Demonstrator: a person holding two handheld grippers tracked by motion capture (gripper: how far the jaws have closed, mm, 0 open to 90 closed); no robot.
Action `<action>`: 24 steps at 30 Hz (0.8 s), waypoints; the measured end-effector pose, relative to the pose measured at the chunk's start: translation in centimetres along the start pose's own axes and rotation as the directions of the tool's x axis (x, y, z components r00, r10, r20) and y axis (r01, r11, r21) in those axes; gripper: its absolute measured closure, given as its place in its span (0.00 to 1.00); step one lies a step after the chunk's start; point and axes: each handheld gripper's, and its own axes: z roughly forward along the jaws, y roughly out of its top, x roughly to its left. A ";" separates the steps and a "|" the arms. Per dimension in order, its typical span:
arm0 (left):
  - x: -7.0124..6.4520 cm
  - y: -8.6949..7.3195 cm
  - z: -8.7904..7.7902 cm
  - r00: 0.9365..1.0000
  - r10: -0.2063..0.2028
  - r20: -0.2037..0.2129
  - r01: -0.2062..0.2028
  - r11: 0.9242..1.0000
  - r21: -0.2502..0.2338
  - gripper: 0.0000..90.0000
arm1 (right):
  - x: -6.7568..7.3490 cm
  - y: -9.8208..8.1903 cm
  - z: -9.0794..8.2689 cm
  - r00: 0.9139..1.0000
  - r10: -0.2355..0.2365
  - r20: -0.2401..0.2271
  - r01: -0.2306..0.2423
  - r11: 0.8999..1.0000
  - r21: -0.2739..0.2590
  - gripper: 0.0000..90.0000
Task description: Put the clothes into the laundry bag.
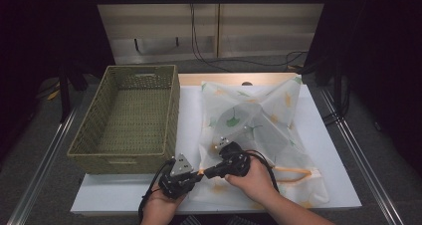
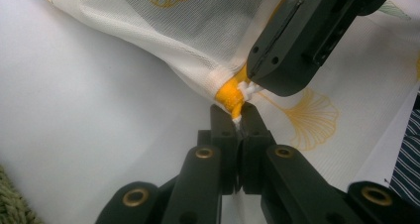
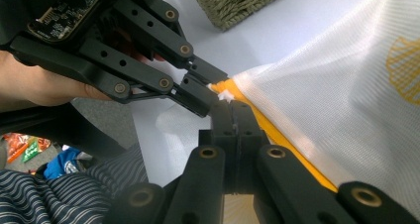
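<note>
A: Where is the mesh cover (image 1: 254, 130) sitting?

B: On the white table (image 1: 328, 150), right of centre, with the woven basket (image 1: 127, 118) beside it at nine o'clock. Its near left corner, about seven o'clock on the cover, is where both tools meet.

A: What is the left gripper (image 1: 191, 177) doing?

B: In the left gripper view its jaws are pressed together on the orange corner tab (image 2: 231, 96), with a bit of white thread pinched at the tips. The left gripper (image 2: 241, 119) comes at that tab from six o'clock.

A: And the right gripper (image 1: 204, 172)?

B: It reaches in from the cover's side. In its own view the right gripper (image 3: 233, 107) has its jaws closed on the orange edging (image 3: 277, 135) just behind the same corner. I think fabric sits between the pads, though the tips hide the contact.

A: Do the two tools touch?

B: Their tips are just beside each other at the corner; touching or not, I cannot tell.
</note>
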 end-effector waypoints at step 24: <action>0.4 -0.2 -0.8 1.000 -0.005 0.006 0.006 0.999 -0.053 0.99 | -0.6 -0.8 -1.5 0.996 0.031 0.088 -0.034 0.999 0.027 1.00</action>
